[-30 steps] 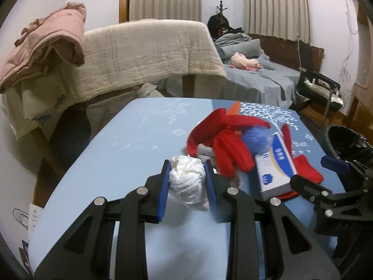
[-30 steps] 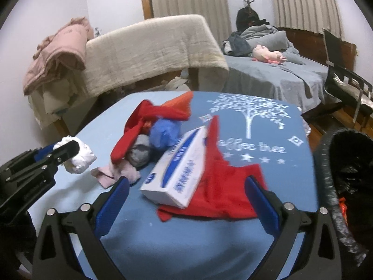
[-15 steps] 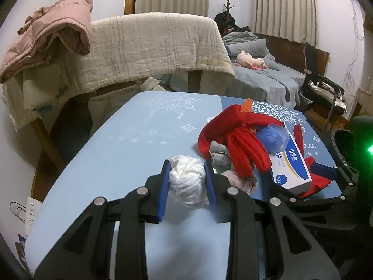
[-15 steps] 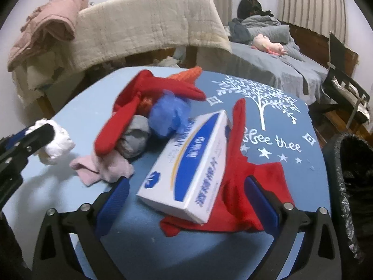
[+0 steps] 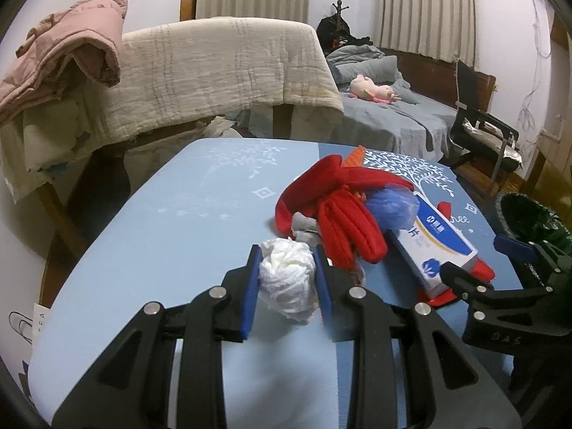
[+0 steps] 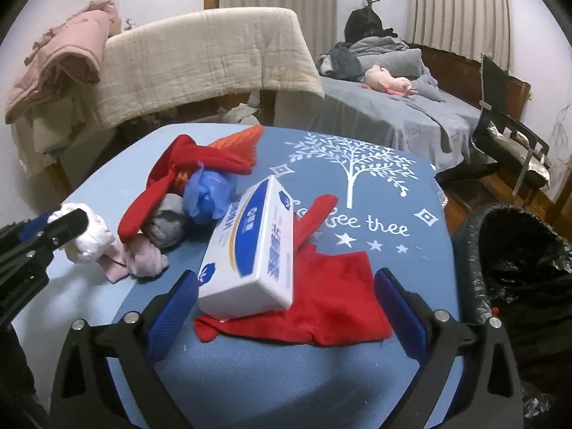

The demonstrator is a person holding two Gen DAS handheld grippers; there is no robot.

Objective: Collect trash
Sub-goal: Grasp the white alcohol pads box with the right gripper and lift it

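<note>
My left gripper [image 5: 287, 279] is shut on a crumpled white tissue wad [image 5: 287, 282], held just above the blue table [image 5: 171, 228]; the wad also shows in the right wrist view [image 6: 89, 239]. My right gripper [image 6: 286, 307] is open wide, its pads either side of a white-and-blue box [image 6: 254, 254] lying on a red cloth [image 6: 321, 307]. A crumpled blue plastic bag [image 6: 207, 193], a grey wad [image 6: 168, 228] and a pink cloth [image 6: 139, 261] lie beside red garments [image 5: 343, 214].
A bin with a black liner [image 6: 518, 261] stands at the table's right edge. Behind the table are a blanket-draped frame [image 5: 214, 68], a bed [image 5: 393, 114] and a black chair [image 5: 486, 136].
Both grippers have moved forward toward the pile. My right gripper's pads now flank the box. The tissue wad stays clamped in my left gripper.
</note>
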